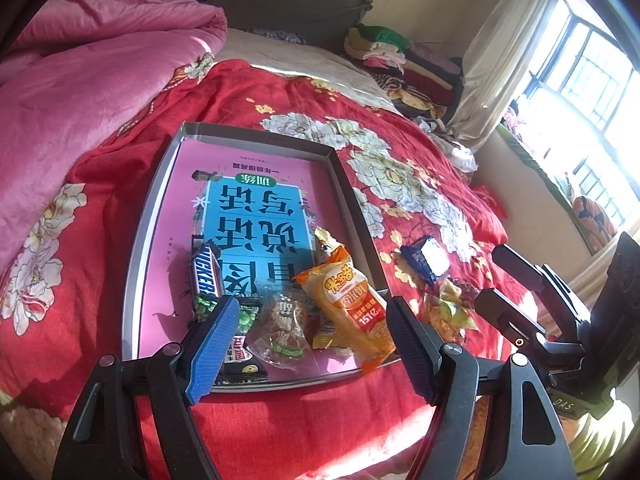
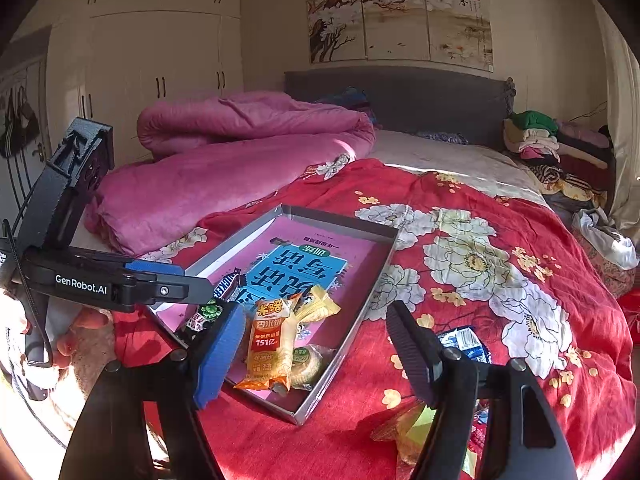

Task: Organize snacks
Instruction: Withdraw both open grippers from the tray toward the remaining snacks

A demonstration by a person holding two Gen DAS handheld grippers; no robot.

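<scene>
The left gripper [image 1: 312, 344] is hovering over the near end of the tray [image 1: 158, 200], its jaws spread with nothing between the pads. The right gripper [image 2: 316, 354] is hanging over the tray's near corner, its jaws likewise spread and empty. Neither one is touching a snack.

Several snacks are lying inside the tray, on top of the book [image 1: 256, 232] that is lining its floor: a chocolate bar [image 1: 206, 270], a green pea packet [image 1: 240, 320], a clear-wrapped cake [image 1: 286, 336] and an orange rice cracker pack [image 1: 352, 308]. They are crowding the near end, some overlapping. The far end of the tray is showing only the book cover.

Loose snacks are still waiting outside, on the red bedspread [image 1: 280, 432] just beside the tray's right wall: a blue packet [image 1: 426, 258] and a crinkled yellow wrapper [image 1: 452, 312].

Judged from this layout, the step in hand is fetching the next loose snack, probably with the right gripper, which is nearer.

- Approach the blue packet from above, jaws straddling its short side.
- Close on the packet body, not on the sealed edge, which is likely to slip.
- Avoid pinching the bedspread; the soft cloth is liable to bunch under the pads.
- Release in the free far half of the tray to limit stacking.
</scene>
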